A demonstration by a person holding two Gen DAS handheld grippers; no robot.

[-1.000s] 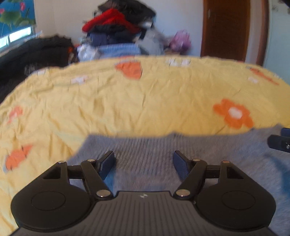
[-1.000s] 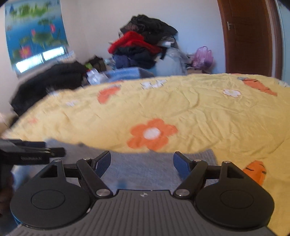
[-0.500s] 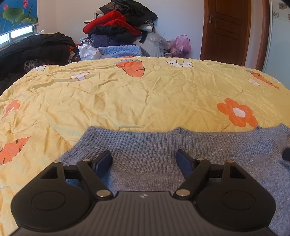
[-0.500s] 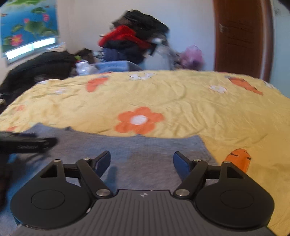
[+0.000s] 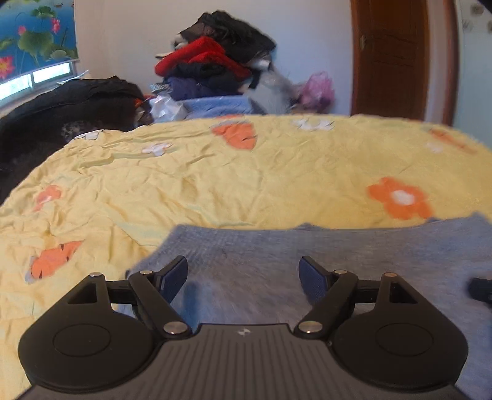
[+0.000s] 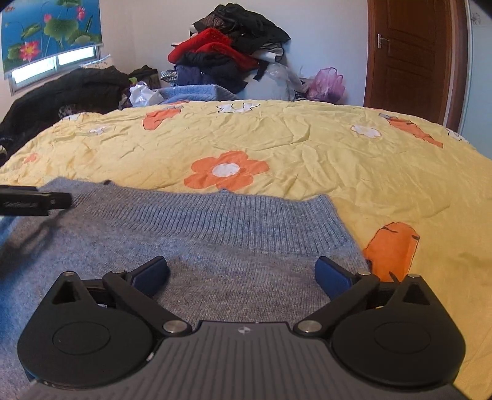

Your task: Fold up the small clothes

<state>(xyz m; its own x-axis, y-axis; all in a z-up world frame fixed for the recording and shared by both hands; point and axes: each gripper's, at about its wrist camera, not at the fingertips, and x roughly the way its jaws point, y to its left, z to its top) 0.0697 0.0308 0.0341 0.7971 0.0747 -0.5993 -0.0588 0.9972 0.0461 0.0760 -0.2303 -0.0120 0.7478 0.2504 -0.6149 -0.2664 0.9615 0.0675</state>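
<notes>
my left gripper [image 5: 243, 272] fills the bottom of the left wrist view with its jaws spread wide apart and nothing between them; the blue pads [image 5: 173, 275] sit over the grey-blue knitted sweater [image 5: 307, 255], though this frame is blurred and i cannot tell whether they touch the knit. the sweater lies flat across the lower middle and lower right of that view, its far edge running straight from the centre to the right edge, on the yellow bedspread [image 5: 215, 178] printed with orange flowers and carrots. at the right edge, low down, a dark tip of my right gripper [image 5: 479, 287] pokes in over the sweater. in the right wrist view my right gripper [image 6: 241, 272] is likewise wide open and holds nothing, hovering low over the sweater [image 6: 215, 246], whose ribbed band [image 6: 246, 221] crosses the middle of the frame and ends in a corner at centre right, just beside an orange carrot print [image 6: 390, 249]. a black finger of my left gripper [image 6: 33, 200] reaches in from the left edge above the sweater. an orange flower print [image 6: 226, 170] sits just beyond the ribbed band. at the top centre a pile of clothes [image 6: 227, 52] is heaped against the wall, with a brown door [image 6: 409, 58] in the upper right and a lotus picture [image 6: 49, 27] in the upper left.
</notes>
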